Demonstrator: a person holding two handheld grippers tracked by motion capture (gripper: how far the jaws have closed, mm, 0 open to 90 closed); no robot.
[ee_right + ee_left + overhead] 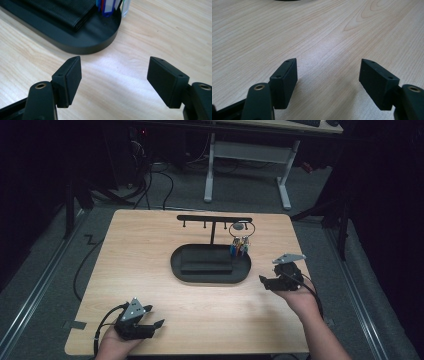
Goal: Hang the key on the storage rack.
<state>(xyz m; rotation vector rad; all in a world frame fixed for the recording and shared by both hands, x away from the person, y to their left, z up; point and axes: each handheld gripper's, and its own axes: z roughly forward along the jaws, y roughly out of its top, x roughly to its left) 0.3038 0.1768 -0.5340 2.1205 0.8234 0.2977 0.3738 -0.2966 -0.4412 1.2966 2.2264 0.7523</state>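
A black oval tray [176, 264] sits mid-table with a flat black ribbed block [206, 260] lying in it. A T-shaped hook stand [213, 219] rises from the tray's back. From its right end hangs a wire ring [242, 228] carrying coloured key tags [239, 248]. My right gripper [265, 283] is open just right of the tray, pointing at it, with nothing between its jaws. The right gripper view has the open gripper [115, 67] a little short of the tray rim [82, 46], the block [62, 12] and the tags [107, 7]. My left gripper [154, 318] rests open near the front left edge, over bare wood [328, 70].
The wooden table [140, 250] has bare room left and in front of the tray. Behind it stand a white desk frame [245, 155] and cables on grey carpet. A rail [45, 275] runs along the floor at the left.
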